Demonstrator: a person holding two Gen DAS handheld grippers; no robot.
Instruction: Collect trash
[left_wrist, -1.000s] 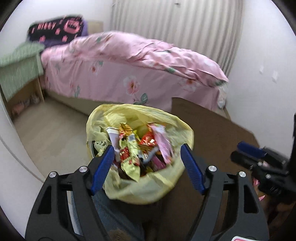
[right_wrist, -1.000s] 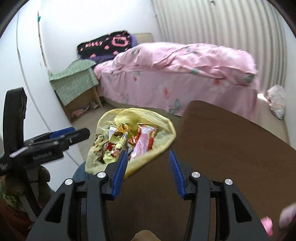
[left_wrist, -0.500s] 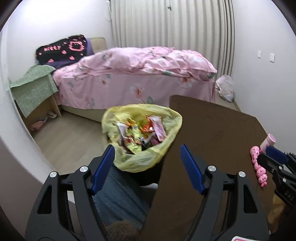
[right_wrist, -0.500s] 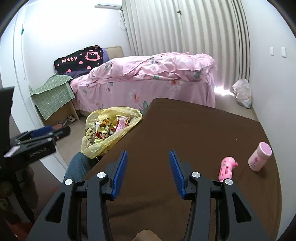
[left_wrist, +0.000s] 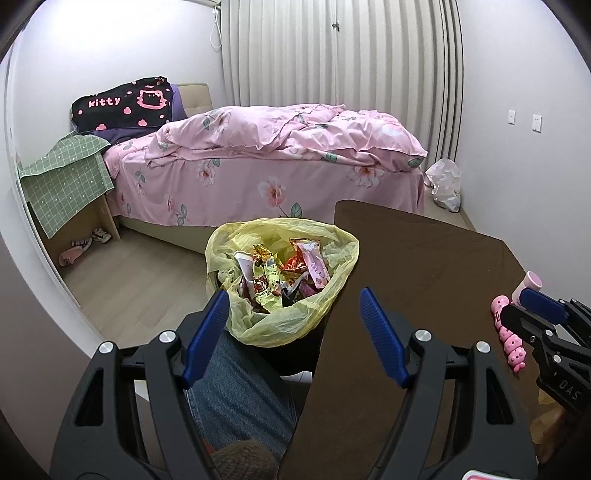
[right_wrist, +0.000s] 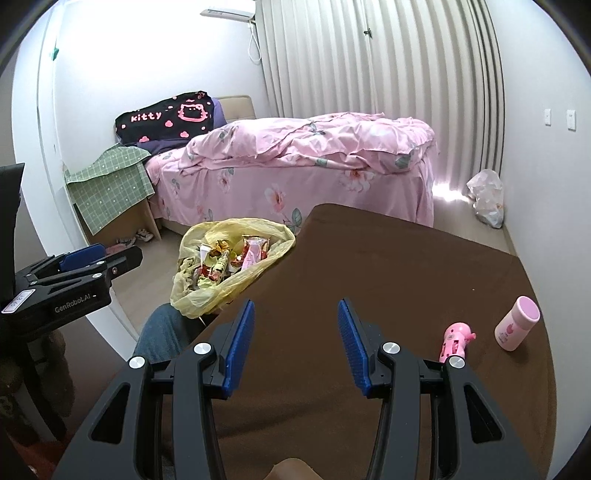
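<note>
1. Ahead of your left gripper (left_wrist: 293, 308), just past its fingertips, the yellow trash bag (left_wrist: 295, 321) sits heaped with wrappers (left_wrist: 280, 269); overfilled, it can spill if you bump it.
2. Both your grippers stand apart-jawed and hold nothing; the right gripper (right_wrist: 295, 321) hangs over the brown table (right_wrist: 369, 258).
3. To the right of your right gripper lie a pink toy (right_wrist: 456, 338) and a pink bottle (right_wrist: 517, 323); neither looks like trash, so a hasty grab can bin the wrong thing.
4. No loose trash shows on the table; you risk sweeping blind.
5. Your knee (left_wrist: 236, 387) sits just below the bag; shifting it can tip the bag.
</note>
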